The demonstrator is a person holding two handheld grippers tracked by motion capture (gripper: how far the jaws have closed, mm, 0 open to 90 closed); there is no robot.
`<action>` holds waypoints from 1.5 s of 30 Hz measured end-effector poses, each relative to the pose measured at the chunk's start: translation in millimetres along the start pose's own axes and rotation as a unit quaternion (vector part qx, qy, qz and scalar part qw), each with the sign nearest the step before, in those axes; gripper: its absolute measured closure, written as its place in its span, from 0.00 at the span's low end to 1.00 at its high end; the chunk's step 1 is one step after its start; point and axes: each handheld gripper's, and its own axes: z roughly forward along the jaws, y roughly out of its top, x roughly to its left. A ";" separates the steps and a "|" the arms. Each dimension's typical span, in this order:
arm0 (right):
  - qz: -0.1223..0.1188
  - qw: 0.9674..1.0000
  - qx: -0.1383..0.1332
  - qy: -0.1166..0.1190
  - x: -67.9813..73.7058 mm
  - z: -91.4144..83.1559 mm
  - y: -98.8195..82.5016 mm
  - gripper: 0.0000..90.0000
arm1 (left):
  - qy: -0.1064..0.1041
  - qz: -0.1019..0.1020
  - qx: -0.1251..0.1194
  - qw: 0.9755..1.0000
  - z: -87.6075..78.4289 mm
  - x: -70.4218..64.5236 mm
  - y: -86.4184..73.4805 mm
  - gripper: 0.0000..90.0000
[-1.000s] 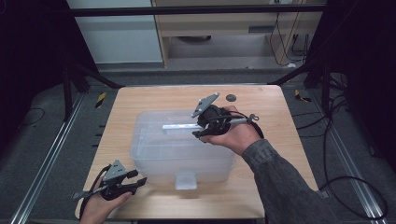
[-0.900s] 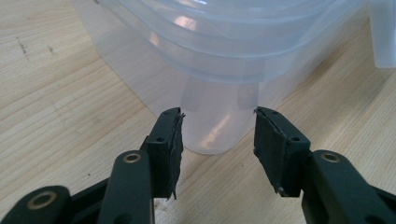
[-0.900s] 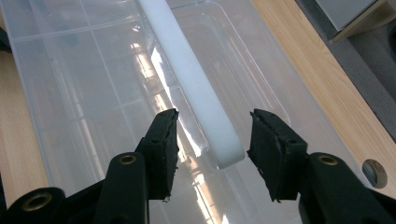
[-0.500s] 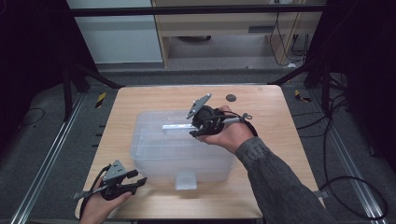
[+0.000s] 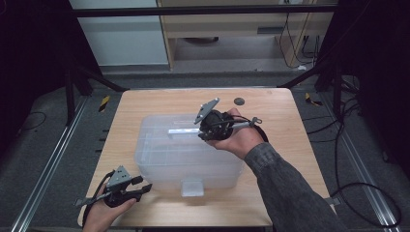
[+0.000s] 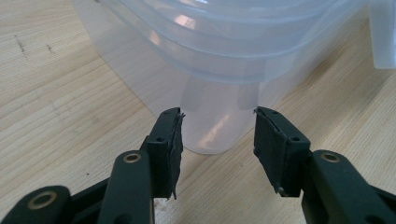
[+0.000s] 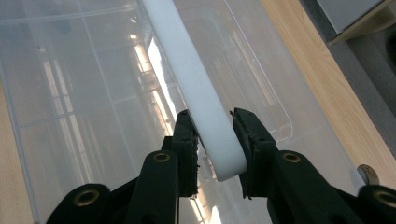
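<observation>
Right gripper (image 5: 205,129) jaws have just been closing; left gripper (image 5: 140,186) gapes.

A lab or test workshop. The light wooden surface (image 5: 290,145) stands on grey floor among black metal frame bars (image 5: 203,10). Loose black cables (image 5: 358,140) trail beside it.

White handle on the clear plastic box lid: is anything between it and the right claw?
Nothing visible: the white bar handle already lies between the right claw's closing jaws, above the clear plastic box lid.
</observation>
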 end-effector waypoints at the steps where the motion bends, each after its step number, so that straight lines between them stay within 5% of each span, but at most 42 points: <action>1: -0.005 1.000 0.001 0.000 -0.3 -0.2 0.1 0.80 | 0.000 0.000 0.001 1.000 -0.1 0.0 0.0 0.57; 20: 0.012 1.000 -0.018 0.016 -15.0 -8.6 5.5 0.81 | 0.003 -0.003 0.003 1.000 0.6 1.0 -0.5 0.57; 45: 0.014 1.000 -0.003 0.017 -38.5 -9.5 19.2 0.80 | -0.003 -0.002 0.006 1.000 2.0 -1.7 -0.1 0.57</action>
